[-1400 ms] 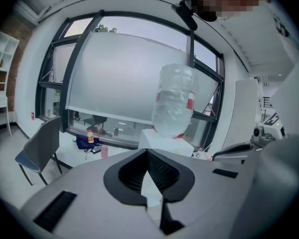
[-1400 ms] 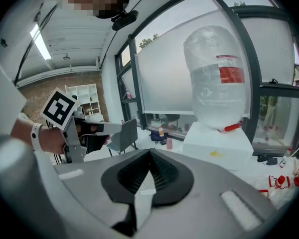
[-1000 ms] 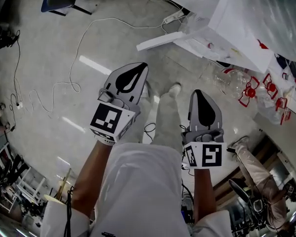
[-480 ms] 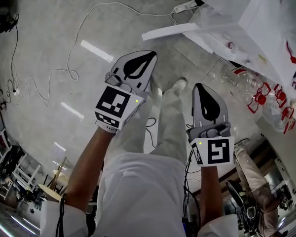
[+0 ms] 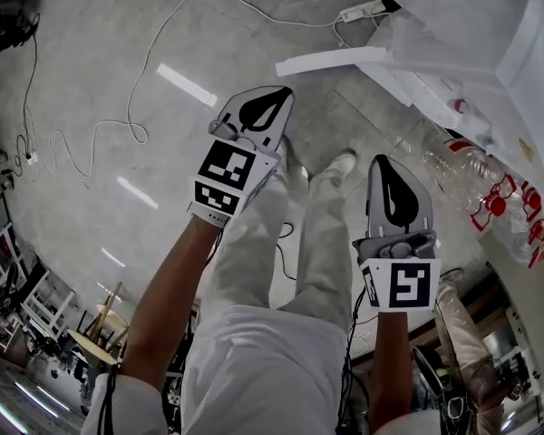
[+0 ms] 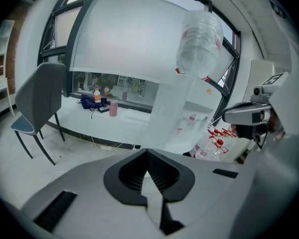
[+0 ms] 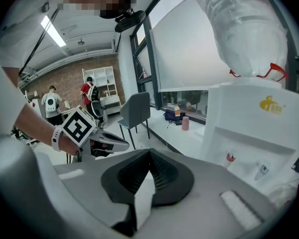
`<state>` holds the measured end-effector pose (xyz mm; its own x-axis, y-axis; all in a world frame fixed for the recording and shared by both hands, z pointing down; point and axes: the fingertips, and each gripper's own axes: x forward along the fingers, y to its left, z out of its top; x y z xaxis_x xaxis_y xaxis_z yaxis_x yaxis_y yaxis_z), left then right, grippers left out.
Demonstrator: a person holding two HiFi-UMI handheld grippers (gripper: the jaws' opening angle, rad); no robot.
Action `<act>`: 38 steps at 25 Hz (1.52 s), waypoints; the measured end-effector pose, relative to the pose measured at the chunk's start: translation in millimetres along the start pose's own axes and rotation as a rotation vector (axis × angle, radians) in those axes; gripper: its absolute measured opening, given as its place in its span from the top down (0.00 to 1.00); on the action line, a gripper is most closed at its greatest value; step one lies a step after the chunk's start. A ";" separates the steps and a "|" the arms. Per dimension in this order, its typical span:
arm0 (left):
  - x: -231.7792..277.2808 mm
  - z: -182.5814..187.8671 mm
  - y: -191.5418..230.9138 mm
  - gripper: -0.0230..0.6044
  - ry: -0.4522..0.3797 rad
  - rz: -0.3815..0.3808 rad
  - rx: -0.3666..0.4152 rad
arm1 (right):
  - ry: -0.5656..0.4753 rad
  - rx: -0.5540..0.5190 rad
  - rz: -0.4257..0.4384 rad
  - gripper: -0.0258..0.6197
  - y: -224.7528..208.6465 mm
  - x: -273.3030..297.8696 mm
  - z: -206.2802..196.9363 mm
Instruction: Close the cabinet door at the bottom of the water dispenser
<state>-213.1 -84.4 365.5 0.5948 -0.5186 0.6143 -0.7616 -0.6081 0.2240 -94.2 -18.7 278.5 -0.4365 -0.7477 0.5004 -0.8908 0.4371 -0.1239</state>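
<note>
Count: two grippers, one water dispenser, one cabinet door, one upturned bottle on the dispenser, one chair, one power strip, two people far off. In the head view the left gripper sits at upper centre and the right gripper at centre right, both over the wearer's trouser legs and both pointing toward the top of the frame. Each gripper's own view shows its jaws pressed together at the tips with nothing between them. The water dispenser fills the right side of the right gripper view, with the upturned bottle on top. The cabinet door lies at the top of the head view, right of centre. It shows edge-on as a white slab standing out from the dispenser's foot, so it is open. Its long axis runs nearly across the frame, with the free end pointing left and slightly lower. Clear spare bottles with red caps lie at the right edge, number uncertain. The power strip and a white cable lie on the floor. The chair stands at the left in the left gripper view. The two people stand at the left of the right gripper view.
</note>
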 end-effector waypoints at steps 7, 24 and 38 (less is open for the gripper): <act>27.4 -28.8 15.5 0.96 0.020 -0.001 0.007 | 0.016 -0.002 0.014 0.94 -4.1 21.8 -25.0; 83.1 -96.0 53.1 0.95 0.145 0.014 0.010 | 0.049 -0.002 0.089 0.94 -10.7 58.9 -59.7; 119.0 -132.1 81.2 0.84 0.262 -0.033 0.046 | 0.066 0.033 0.098 0.94 -32.7 75.7 -81.0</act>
<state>-238.2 -116.1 556.8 0.5277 -0.3285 0.7833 -0.7269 -0.6518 0.2164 -87.9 -49.1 389.9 -0.5138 -0.6669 0.5397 -0.8482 0.4892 -0.2031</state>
